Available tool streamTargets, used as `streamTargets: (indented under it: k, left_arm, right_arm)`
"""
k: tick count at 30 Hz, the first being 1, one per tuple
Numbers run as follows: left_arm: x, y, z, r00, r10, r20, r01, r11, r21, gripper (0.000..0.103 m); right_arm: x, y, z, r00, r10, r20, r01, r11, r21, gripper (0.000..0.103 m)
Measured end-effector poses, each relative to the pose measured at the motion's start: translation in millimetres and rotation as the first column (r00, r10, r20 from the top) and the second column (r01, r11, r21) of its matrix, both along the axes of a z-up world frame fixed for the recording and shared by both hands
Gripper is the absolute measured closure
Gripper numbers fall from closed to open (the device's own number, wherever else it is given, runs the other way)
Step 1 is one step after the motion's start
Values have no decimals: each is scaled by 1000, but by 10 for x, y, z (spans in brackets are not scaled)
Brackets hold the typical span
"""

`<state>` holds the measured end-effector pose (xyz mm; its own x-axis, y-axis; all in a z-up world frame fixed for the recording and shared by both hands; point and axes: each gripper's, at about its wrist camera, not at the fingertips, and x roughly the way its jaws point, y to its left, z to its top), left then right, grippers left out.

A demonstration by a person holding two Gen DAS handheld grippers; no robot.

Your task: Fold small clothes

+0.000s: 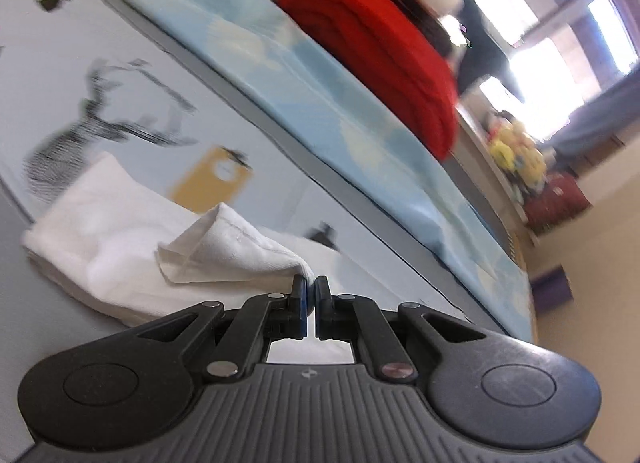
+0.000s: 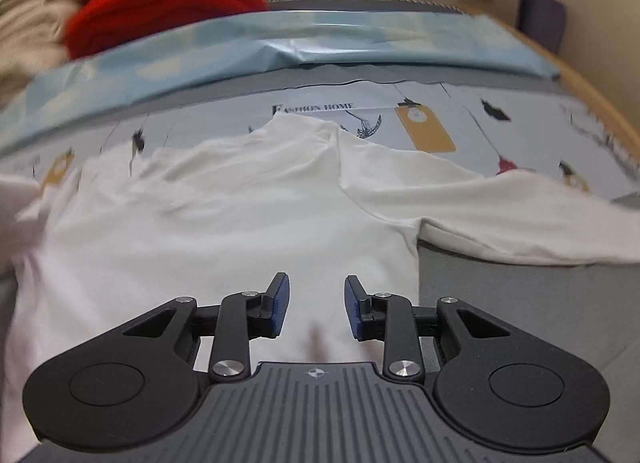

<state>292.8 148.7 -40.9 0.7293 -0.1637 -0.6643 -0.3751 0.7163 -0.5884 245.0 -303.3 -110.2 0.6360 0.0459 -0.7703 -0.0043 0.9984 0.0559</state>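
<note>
A small white long-sleeved top (image 2: 224,215) lies flat on a printed grey-blue sheet, collar away from me, one sleeve (image 2: 520,219) stretched out to the right. My right gripper (image 2: 316,301) is open and empty, hovering over the lower body of the top. In the left wrist view my left gripper (image 1: 311,291) is shut on a bunched edge of the white top (image 1: 236,251), lifting it off the rest of the cloth (image 1: 100,231).
A light blue cloud-print sheet (image 2: 280,47) lies folded behind the top. A red garment (image 2: 160,11) and beige clothes (image 2: 24,43) are piled beyond it. Stuffed toys (image 1: 516,155) sit on a ledge. The bed's wooden edge (image 2: 592,91) runs along the right.
</note>
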Motion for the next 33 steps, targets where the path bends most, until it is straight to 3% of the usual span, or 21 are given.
streamTargets:
  k: [3,5,6,9,10,12,16,18,22,29,31,33]
  left_arm:
    - [95,-507,21,995,-96,38,97,995,-34,100]
    - [137,-974,36,975,-211,76,216,974,-63,100]
    - [155,-1189,37,956,-278,92,286,954,-88,100]
    - [245,-1697,-69,864,-489,120,503,845,-184,96]
    - [252,-1757,-76,858,-501,114,514,843,-157,95]
    - [278,-1729,-87,875,-477,85,483,873,-70,95]
    - [352,-1369,-186,940,-339,-46,342,938,65,95]
    - [380,-1136,-268,962,-237,-134,253,960,121,94]
    - [377,-655,-387,974,-83,-211,108,988,110,94]
    - [358,15,-276,979,37,-200,-12,992,126,88]
    - [327,197,-228,977,55,-206,-29,991,127,88]
    - [341,278,-232,975,65,-214,-39,992,124,88]
  right_arm:
    - [73,-123,-68,1000,-13,-15,13,1000,8,71]
    - [119,-222,-107,999,-43,-31,44,998,35,71]
    - [139,-268,-126,998,-58,-40,60,997,52,71]
    - [204,-377,-172,994,-94,-56,99,990,98,71]
    - [227,-410,-188,992,-107,-62,114,987,114,71]
    - [260,-459,-230,989,-126,-72,136,979,149,71]
    - [333,-462,-347,984,-129,-121,153,964,219,68]
    - [375,-404,-371,986,-108,-130,137,960,243,58]
    - [469,-245,-427,988,-79,-131,105,972,210,56]
    - [648,47,-552,988,-15,-154,38,989,146,55]
    - [654,149,-546,991,39,-131,-24,993,112,62]
    - [647,196,-515,993,66,-101,-58,995,84,97]
